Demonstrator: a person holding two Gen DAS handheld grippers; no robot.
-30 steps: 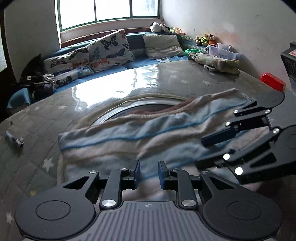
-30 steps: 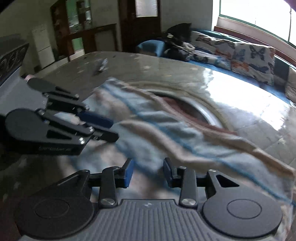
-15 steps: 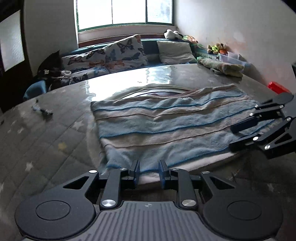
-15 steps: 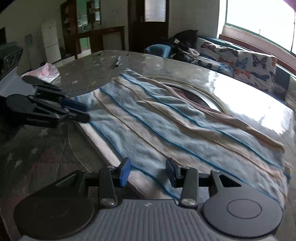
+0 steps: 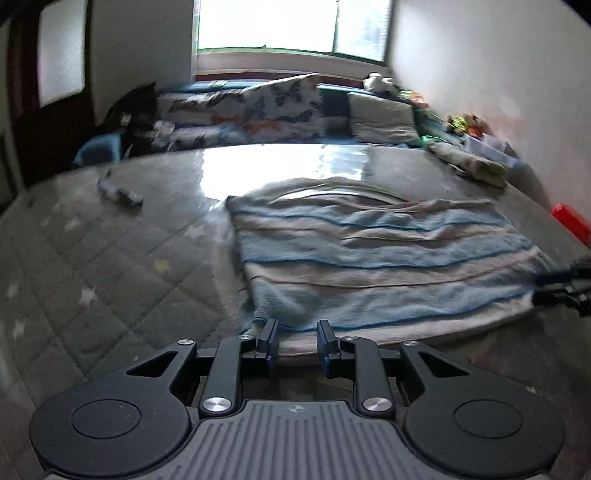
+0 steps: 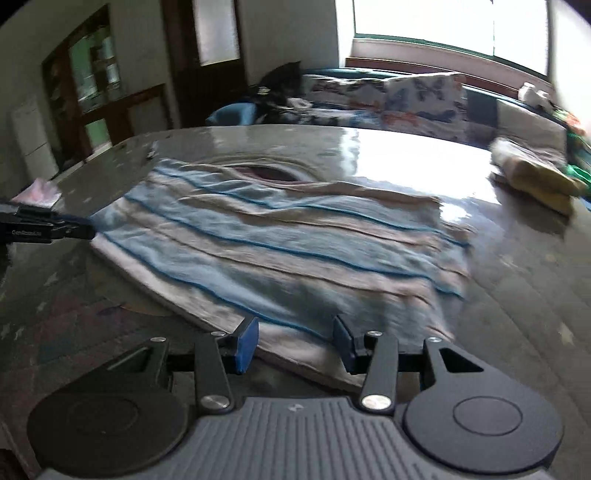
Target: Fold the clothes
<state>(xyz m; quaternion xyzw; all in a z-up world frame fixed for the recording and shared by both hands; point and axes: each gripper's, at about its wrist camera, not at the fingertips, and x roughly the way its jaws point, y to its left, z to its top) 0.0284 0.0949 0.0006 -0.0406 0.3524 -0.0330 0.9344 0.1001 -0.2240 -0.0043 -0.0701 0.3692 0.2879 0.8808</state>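
So the biggest thing here is the surface [image 5: 110,266], a glossy grey quilted top with little stars on it, catching a big white glare from the window [image 5: 291,26] behind. Along its far side runs a bench seat with butterfly-print cushions [image 5: 280,103] and a plain grey pillow [image 5: 384,118].

Spread flat on the surface is the striped towel [image 5: 369,258], blue and beige bands with thin dark blue lines. It's mostly smoothed out, with some ripples toward the far edge, and its near hem runs right along in front of both grippers.

Left gripper [image 5: 294,341] sits low at the towel's near left corner. Its fingers are a moderate gap apart with the hem lying between and just past the tips, not pinched on anything as far as I can see. Right gripper [image 6: 295,341] is at the near right end of the same hem, fingers spread wide, towel edge passing between them, nothing clamped. In the right wrist view, the left gripper pokes in from the left edge at the corner.

Smaller stuff: a folded yellowish cloth [image 6: 535,173] off at the far right, a red box [image 5: 570,221] by the wall, and a small dark object [image 5: 118,192] lying well left of the towel, too blurry to identify.
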